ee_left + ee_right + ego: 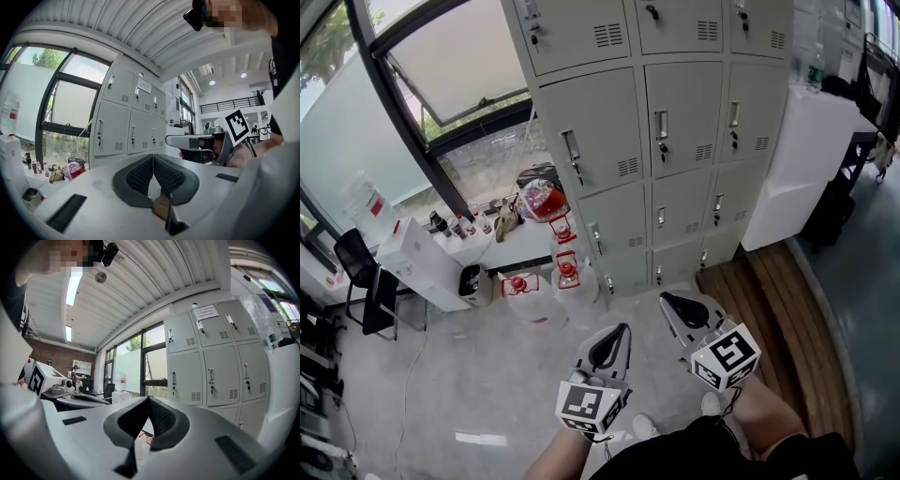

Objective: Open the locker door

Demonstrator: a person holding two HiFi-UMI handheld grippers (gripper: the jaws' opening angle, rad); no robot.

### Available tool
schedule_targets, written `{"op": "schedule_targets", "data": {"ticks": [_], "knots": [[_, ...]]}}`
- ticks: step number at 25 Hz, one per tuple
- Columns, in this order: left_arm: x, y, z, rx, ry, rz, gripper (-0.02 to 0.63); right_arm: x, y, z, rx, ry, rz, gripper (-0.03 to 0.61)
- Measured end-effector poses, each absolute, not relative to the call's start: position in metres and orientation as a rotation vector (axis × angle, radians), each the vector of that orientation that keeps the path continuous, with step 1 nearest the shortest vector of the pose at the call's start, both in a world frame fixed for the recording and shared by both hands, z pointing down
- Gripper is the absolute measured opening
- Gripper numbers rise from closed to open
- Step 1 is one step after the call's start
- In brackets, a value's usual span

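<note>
**Both grippers closed and empty, well short of the lockers.**
The left gripper (623, 330) and right gripper (666, 298) sit side by side at lower centre of the head view. Each has its jaws pressed together with nothing between them. They point at the grey lockers (675, 141) filling upper centre, where every visible door is shut. Bare floor (487, 375) lies between. Red items (568, 272) crowd the lockers' lower left corner. A wooden platform (778, 309) and white cabinet (806, 159) hem in the right.

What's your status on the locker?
Left gripper shut, empty. Right gripper shut, empty. Grey metal locker doors all closed, untouched. Red items stand beside them.
</note>
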State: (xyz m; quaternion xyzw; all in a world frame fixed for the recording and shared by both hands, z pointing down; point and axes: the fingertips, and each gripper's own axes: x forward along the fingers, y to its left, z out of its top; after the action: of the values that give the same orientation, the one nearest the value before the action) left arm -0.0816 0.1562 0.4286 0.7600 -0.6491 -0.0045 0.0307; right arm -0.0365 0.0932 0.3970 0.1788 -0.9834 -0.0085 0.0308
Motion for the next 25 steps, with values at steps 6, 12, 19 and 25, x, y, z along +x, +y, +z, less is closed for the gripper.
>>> {"op": "schedule_targets", "data": {"ticks": [6, 12, 19, 25], "knots": [[-0.097, 0.161, 0.427, 2.348, -1.995, -0.026, 0.017, -0.053, 0.095, 0.392, 0.571, -3.03, -0.046, 0.052], [-0.105, 0.145, 0.43, 2.346, -1.984, -0.031, 0.017, -0.063, 0.075, 0.391, 0.585, -3.031, -0.045, 0.052], [-0.113, 0.104, 0.427, 2.334, -2.001, -0.035, 0.017, -0.072, 0.028, 0.389, 0.581, -3.036, -0.041, 0.052], [-0.115, 0.052, 0.425, 2.328, -2.003, -0.031, 0.017, -0.079, -0.028, 0.384, 0.572, -3.04, -0.047, 0.051]]}}
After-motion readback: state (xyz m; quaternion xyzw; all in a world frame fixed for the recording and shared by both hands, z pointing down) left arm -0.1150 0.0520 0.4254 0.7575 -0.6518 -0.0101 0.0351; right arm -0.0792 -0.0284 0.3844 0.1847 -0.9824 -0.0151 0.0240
